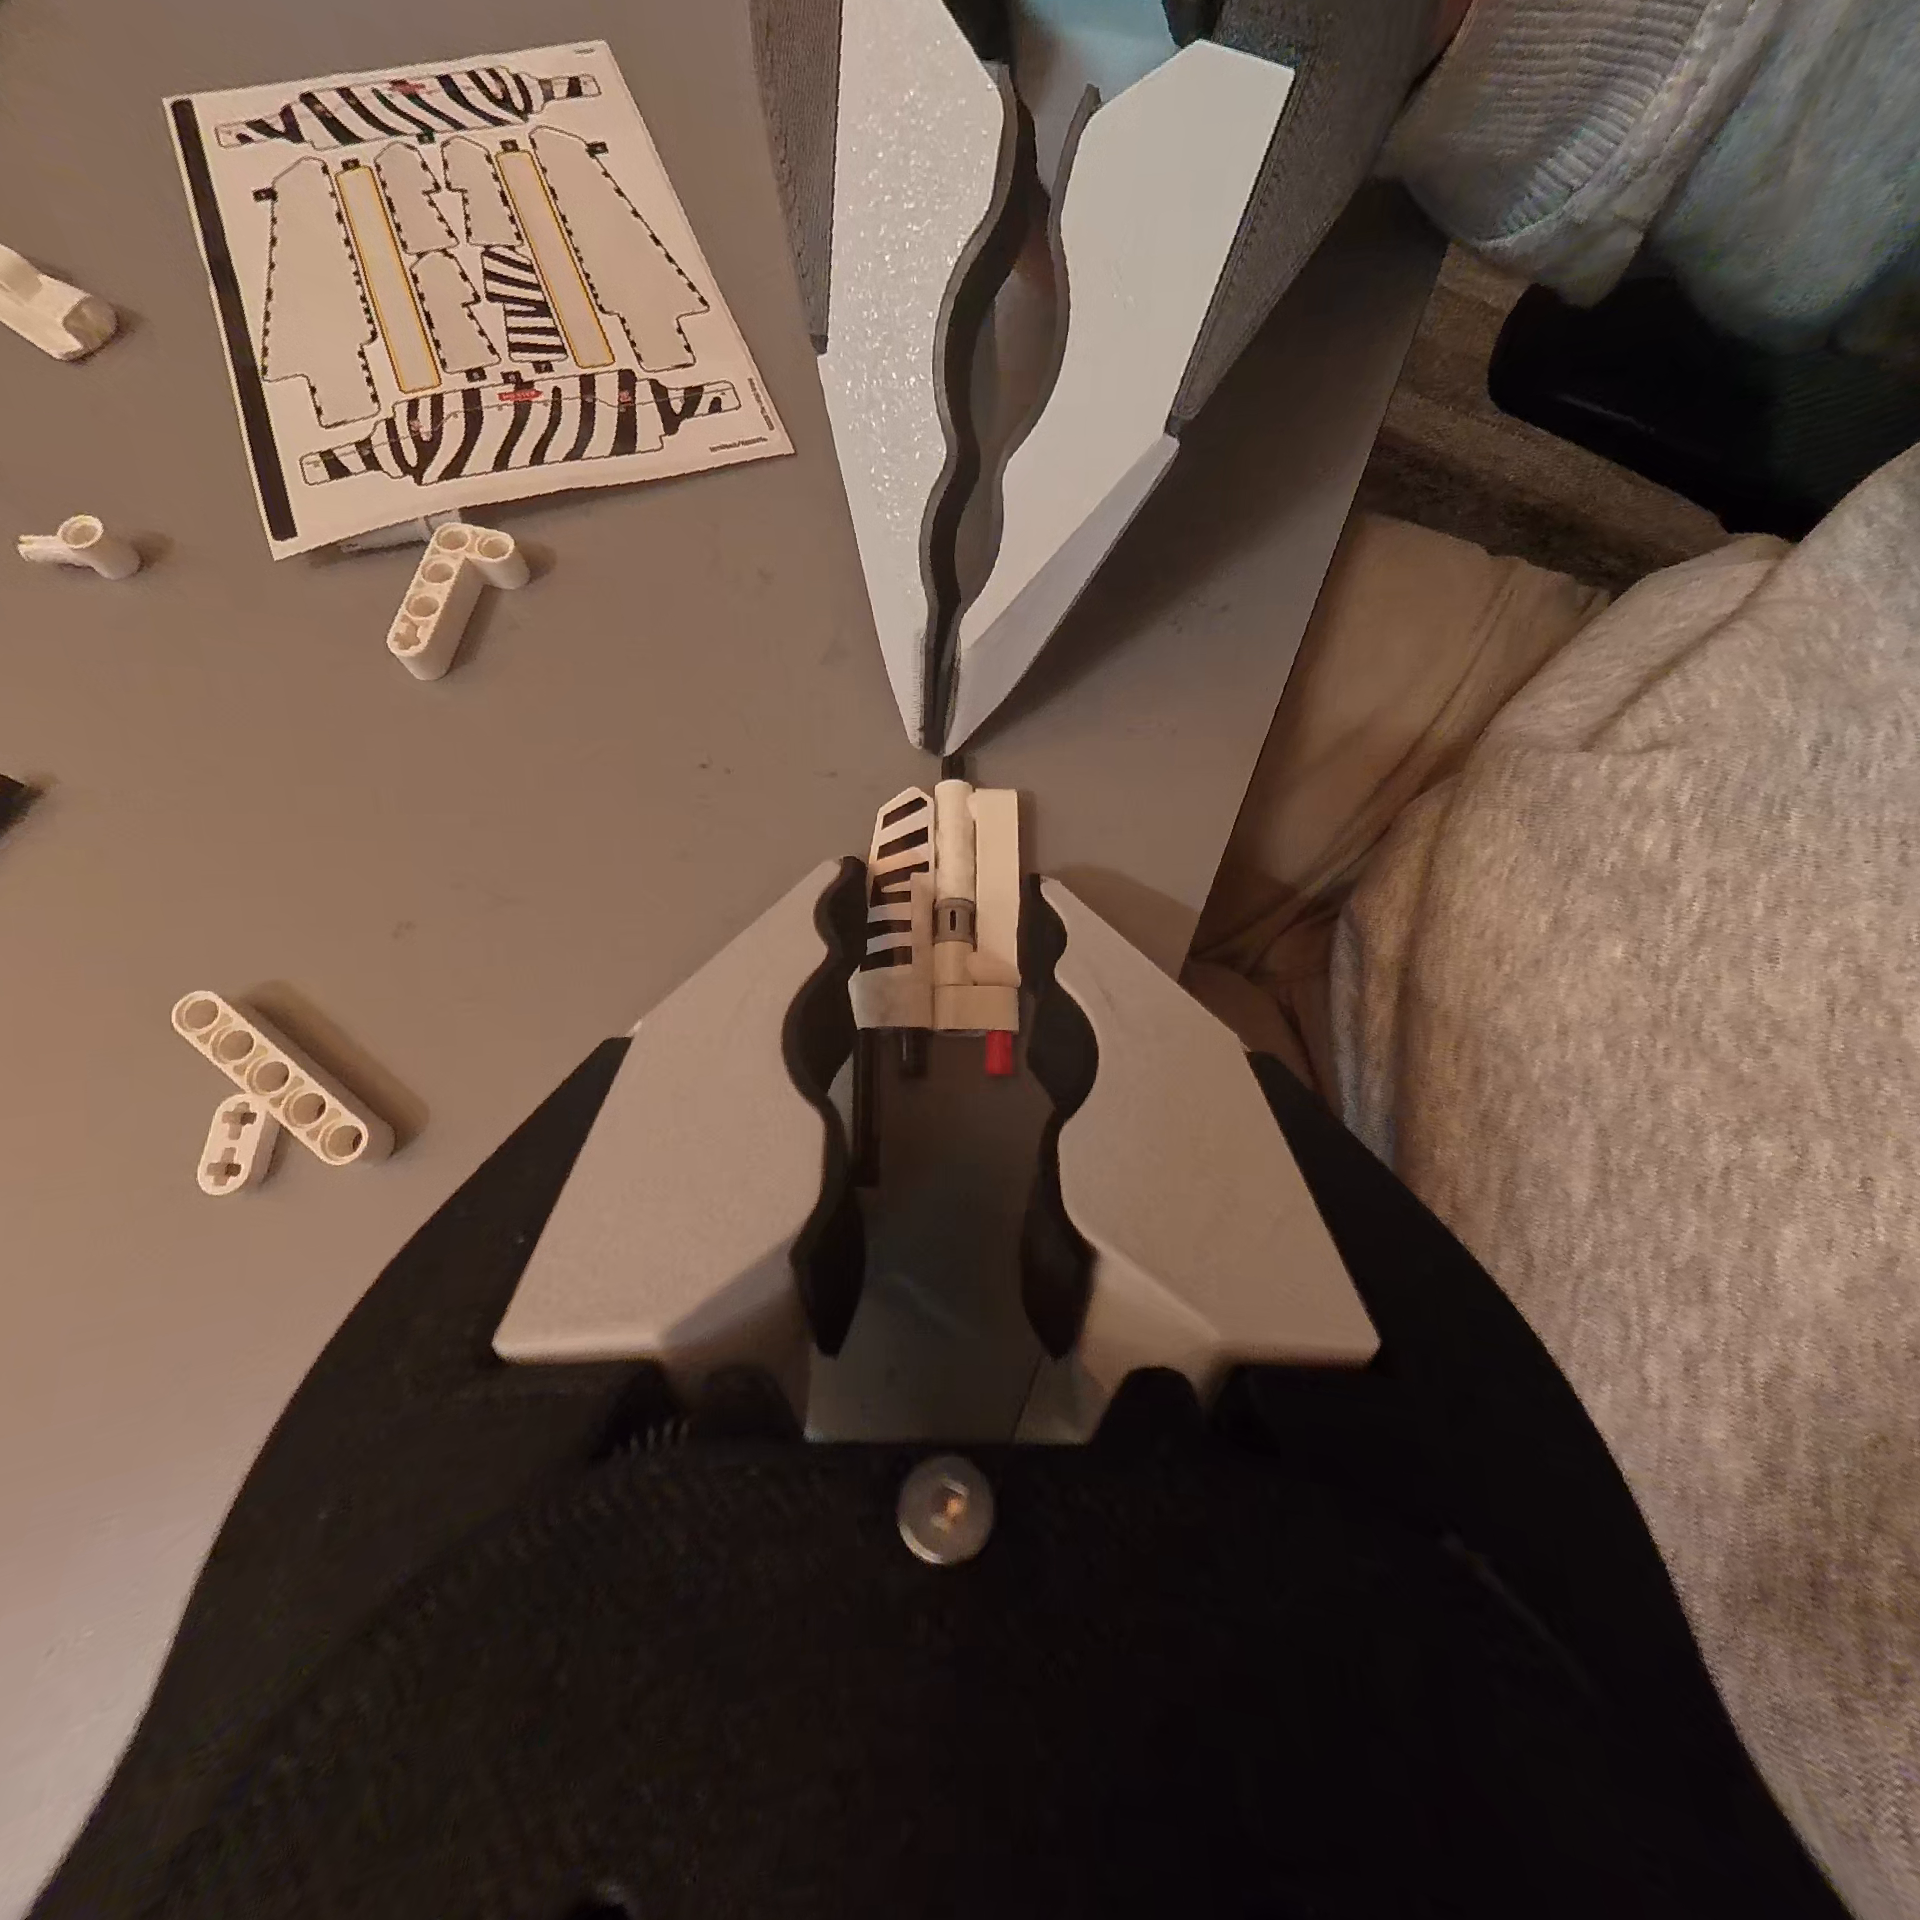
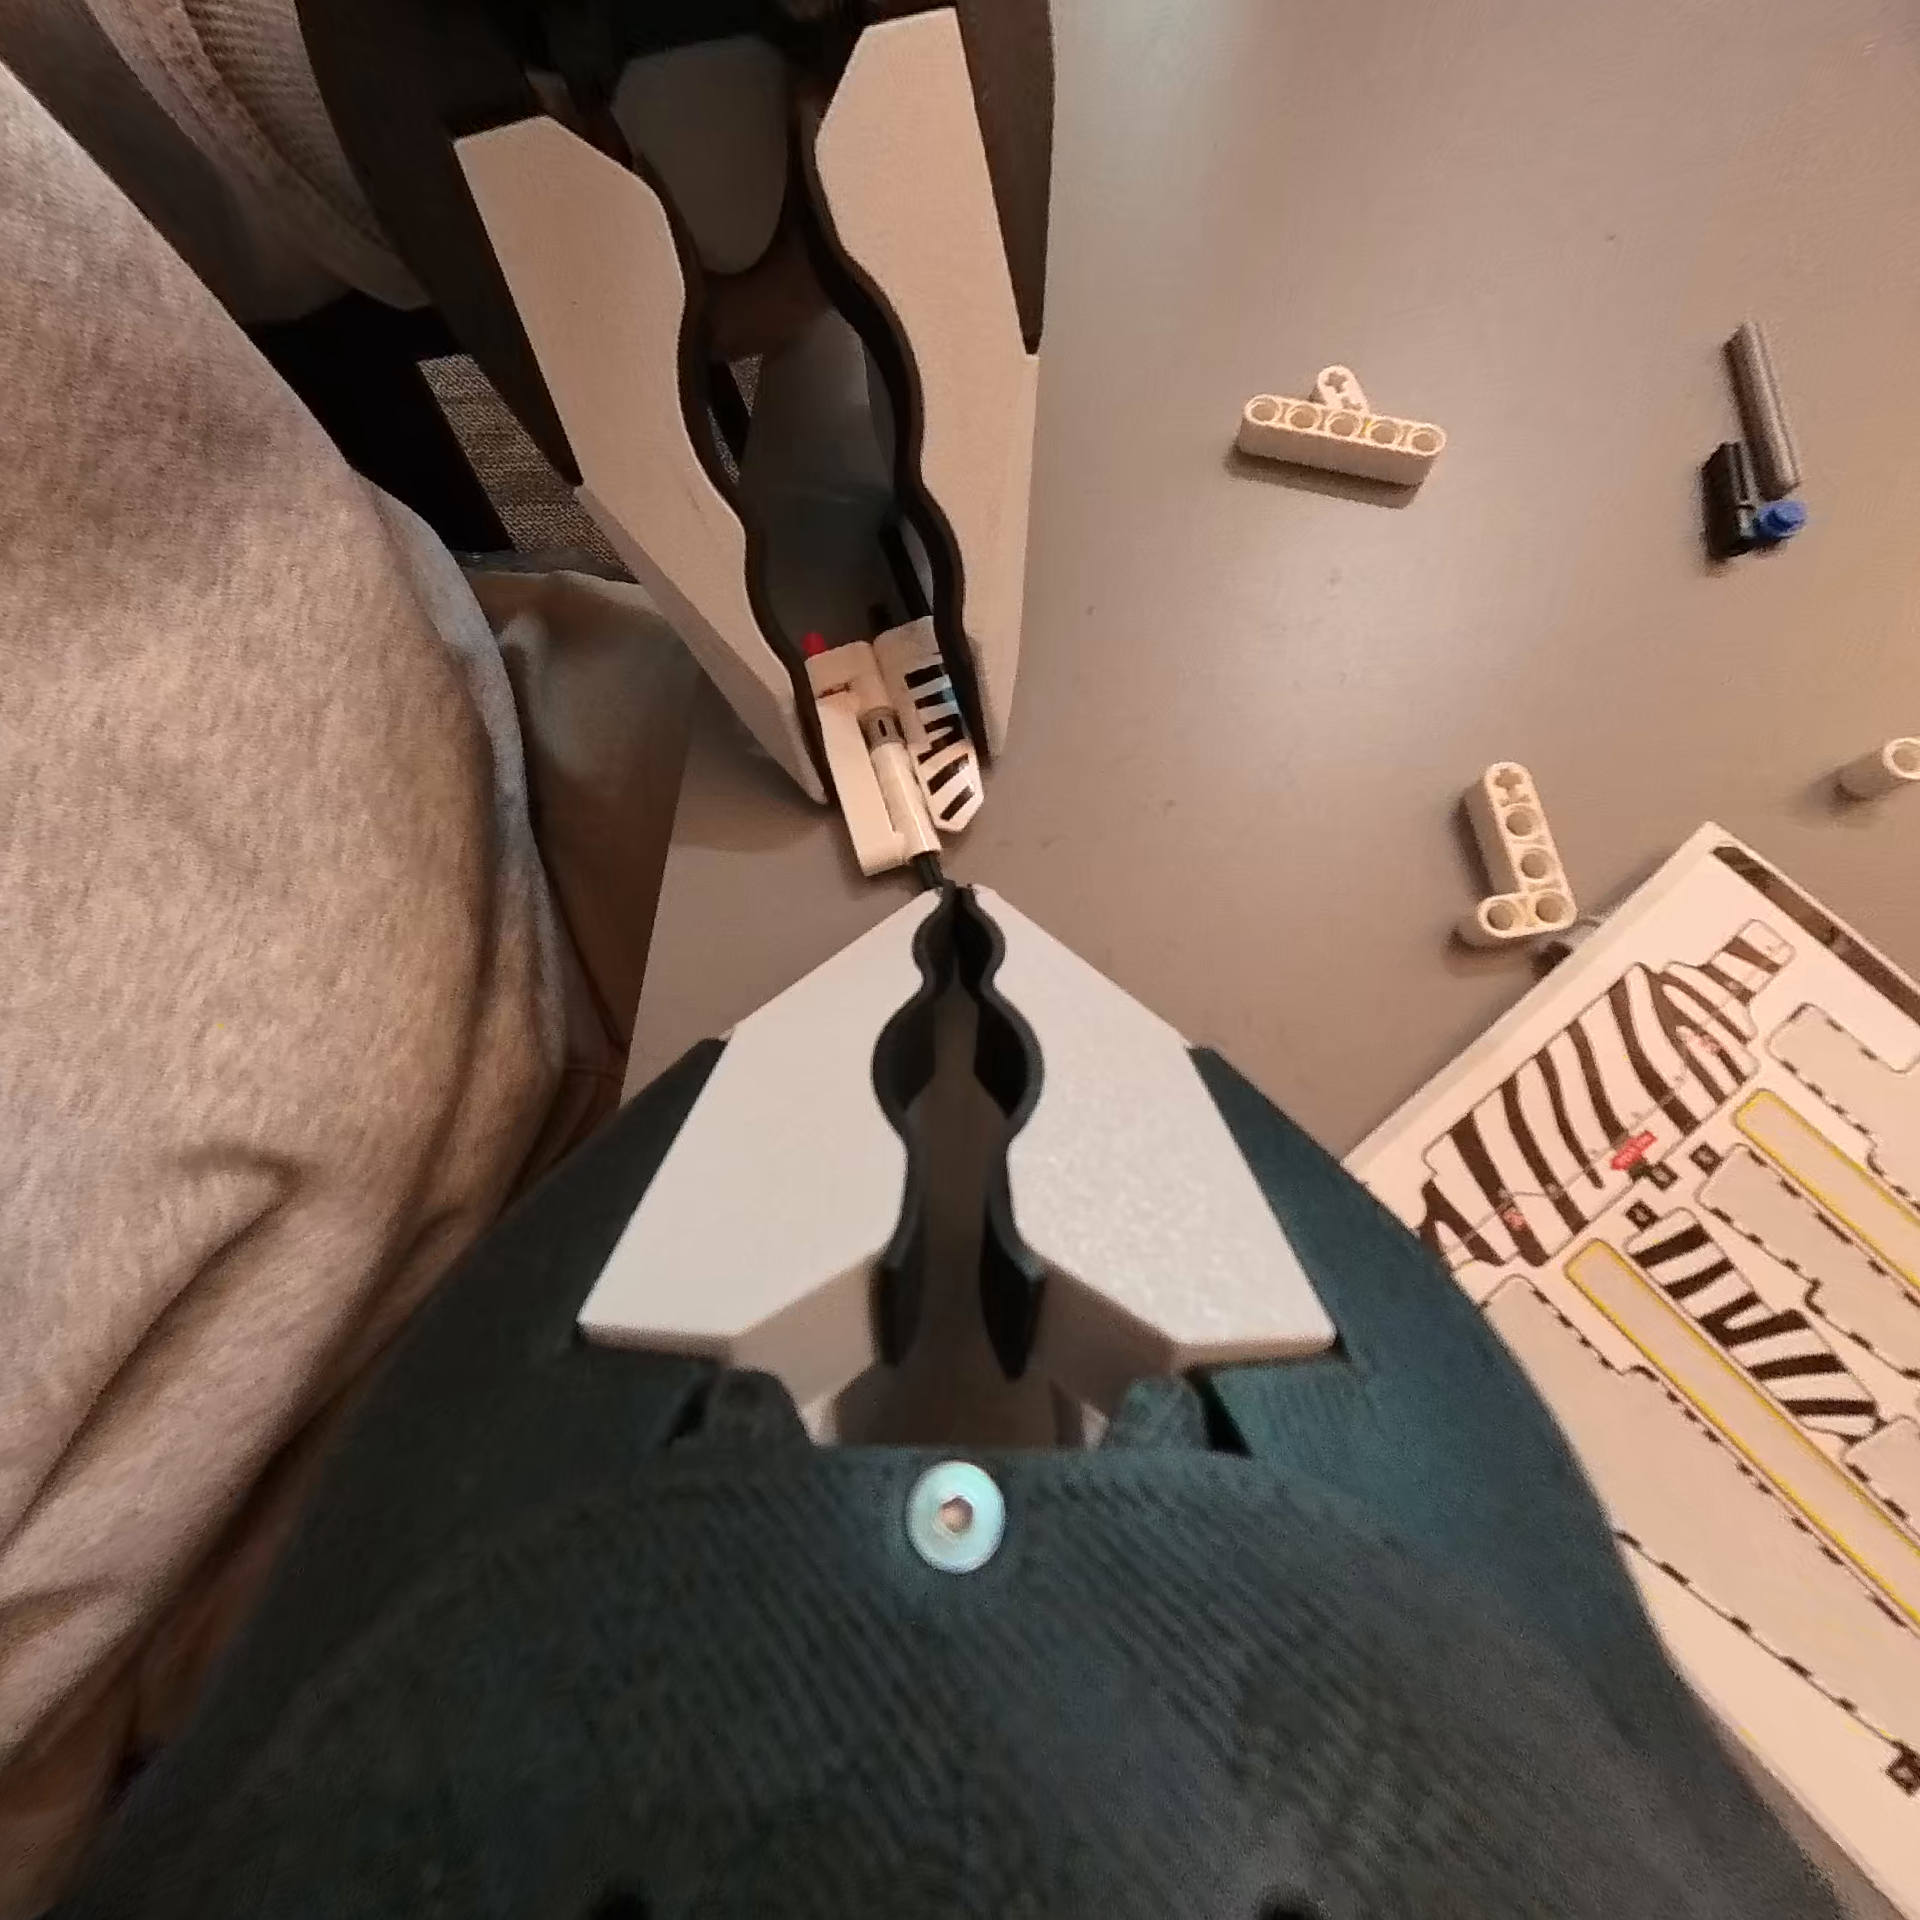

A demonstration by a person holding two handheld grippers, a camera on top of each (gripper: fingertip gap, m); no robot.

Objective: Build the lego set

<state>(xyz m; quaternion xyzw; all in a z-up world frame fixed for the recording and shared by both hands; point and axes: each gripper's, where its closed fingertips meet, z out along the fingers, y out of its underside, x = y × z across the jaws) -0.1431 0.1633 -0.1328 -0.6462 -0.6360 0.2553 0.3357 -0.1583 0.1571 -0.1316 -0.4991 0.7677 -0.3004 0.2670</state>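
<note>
The left tool [image 1: 945,894] clamps a small white brick assembly with a zebra-striped panel [image 1: 940,914] just over the bench's [image 1: 582,810] near edge, beside a person's grey-sleeved arm [image 1: 1621,1039]. Tip to tip with it, the right tool [image 2: 951,904] is pinched closed on a thin black pin [image 2: 932,871] protruding from that assembly. Farther in lie a white five-hole beam [image 1: 281,1075], a white L-shaped beam [image 1: 452,587] and a zebra-patterned sticker sheet [image 1: 468,291].

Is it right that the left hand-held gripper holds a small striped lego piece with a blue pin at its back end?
Not quite: the pin is red, not blue, as the left wrist view shows. The rest holds: the left hand-held gripper is shut on the small striped lego piece.
</note>
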